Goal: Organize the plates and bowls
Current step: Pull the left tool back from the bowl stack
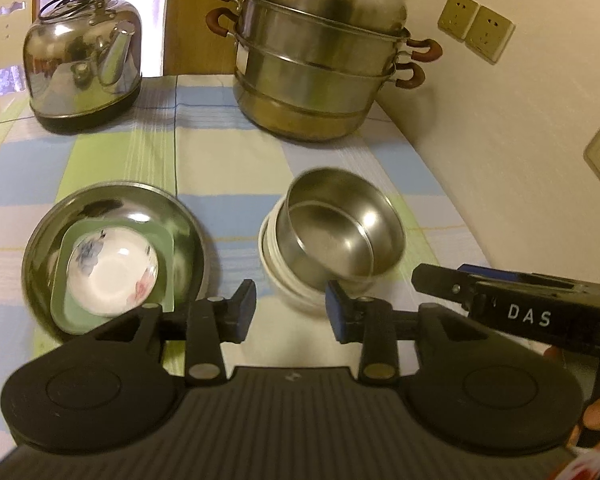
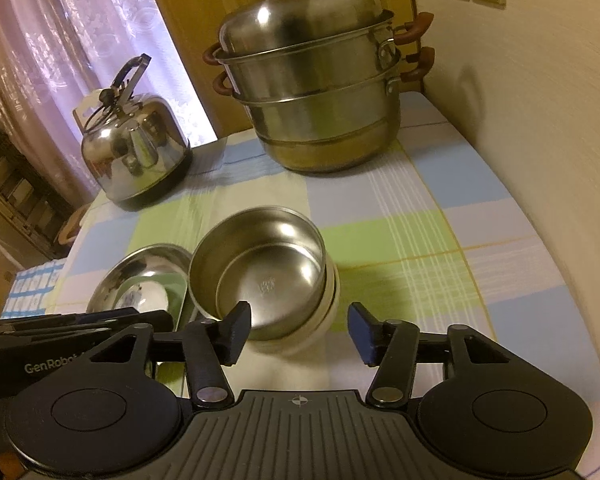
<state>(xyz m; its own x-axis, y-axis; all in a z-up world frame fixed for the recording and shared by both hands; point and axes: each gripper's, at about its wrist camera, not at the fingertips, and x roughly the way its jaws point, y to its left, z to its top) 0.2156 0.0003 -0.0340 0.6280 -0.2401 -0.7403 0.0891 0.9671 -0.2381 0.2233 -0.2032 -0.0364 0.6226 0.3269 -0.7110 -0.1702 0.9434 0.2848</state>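
A steel bowl (image 1: 340,224) sits tilted in a stack of white bowls (image 1: 288,288) on the checked tablecloth; it also shows in the right wrist view (image 2: 260,268). To its left a wide steel plate (image 1: 112,256) holds a green square dish (image 1: 164,244) and a white flowered bowl (image 1: 112,272). My left gripper (image 1: 292,308) is open and empty, just in front of the gap between the two stacks. My right gripper (image 2: 300,332) is open and empty, just in front of the steel bowl, and shows at the right in the left wrist view (image 1: 520,304).
A steel kettle (image 1: 84,68) stands at the back left and a tall steel steamer pot (image 1: 320,64) at the back middle. A wall with sockets (image 1: 476,28) runs along the table's right edge. A chair (image 1: 4,40) stands beyond the far left corner.
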